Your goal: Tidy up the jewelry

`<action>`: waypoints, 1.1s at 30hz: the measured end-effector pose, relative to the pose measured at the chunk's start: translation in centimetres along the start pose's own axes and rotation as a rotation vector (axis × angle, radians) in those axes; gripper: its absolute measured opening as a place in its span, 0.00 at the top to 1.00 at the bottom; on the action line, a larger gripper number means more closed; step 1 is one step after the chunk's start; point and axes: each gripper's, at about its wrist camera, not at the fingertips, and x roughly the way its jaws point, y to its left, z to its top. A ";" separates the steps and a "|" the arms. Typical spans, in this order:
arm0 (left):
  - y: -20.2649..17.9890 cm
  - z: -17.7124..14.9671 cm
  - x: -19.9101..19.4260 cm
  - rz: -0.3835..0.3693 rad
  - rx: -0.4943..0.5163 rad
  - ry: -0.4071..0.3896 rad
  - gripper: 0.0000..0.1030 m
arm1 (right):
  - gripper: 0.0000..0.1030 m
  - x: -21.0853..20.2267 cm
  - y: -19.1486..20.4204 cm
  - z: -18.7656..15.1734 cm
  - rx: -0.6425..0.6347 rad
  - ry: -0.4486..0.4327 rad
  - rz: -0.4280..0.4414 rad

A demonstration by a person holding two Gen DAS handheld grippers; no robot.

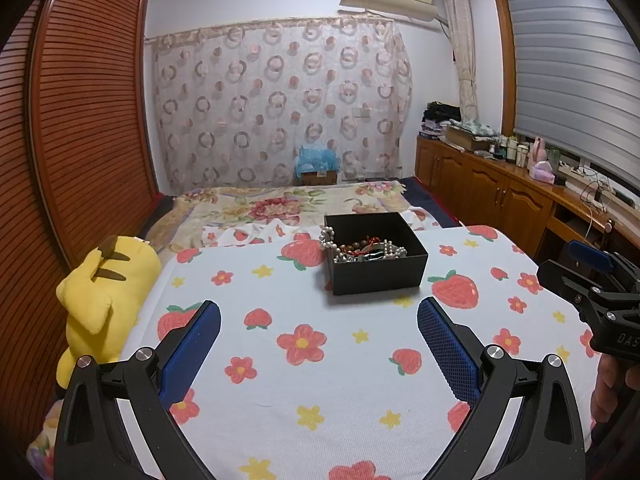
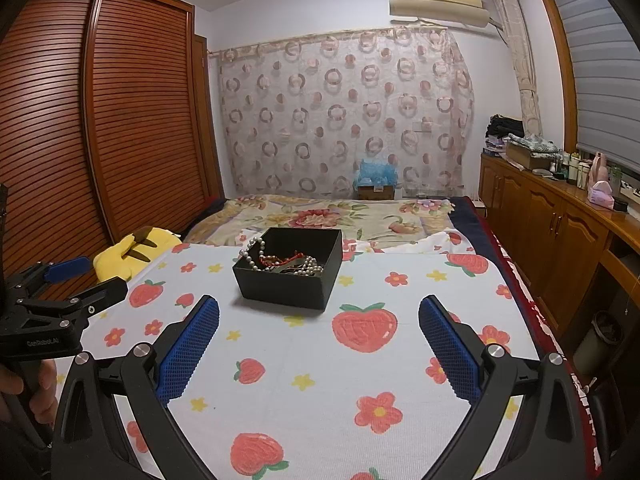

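With both pairs of blue-padded fingers spread wide and nothing between them: left gripper point(image 1: 319, 316) and right gripper point(image 2: 319, 314), side by side above the near part of a white strawberry-and-flower bedspread point(image 2: 400, 344), neither touching it. Each visible in the other's view, out at the edge of the frame, also with jaws parted and empty. Farther along the cloth, ahead of both tools and well apart from them, a black box point(image 1: 376, 272), lidless, standing flat on the bedspread. Inside it, a tangled heap of jewelry point(image 1: 370, 250): white pearl strands, red beads, brown beads and something green, too knotted to tell piece from piece. One loop of a pearl necklace point(image 2: 253, 251) hanging over the box's left rim at the far corner, the rest down inside. To the left of the box, at the cloth's edge, a yellow plush toy point(image 1: 104, 296) beside a slatted wooden wardrobe point(image 2: 132, 112). Beyond the box, a floral blanket point(image 2: 320, 216) and a circle-patterned curtain point(image 1: 280, 100). Along the right, wooden cabinets point(image 2: 560, 224) crowded with bottles.
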 end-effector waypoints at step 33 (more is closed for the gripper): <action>-0.1 0.1 -0.2 -0.001 -0.001 0.003 0.08 | 0.02 0.0 0.0 0.0 0.000 0.000 -0.002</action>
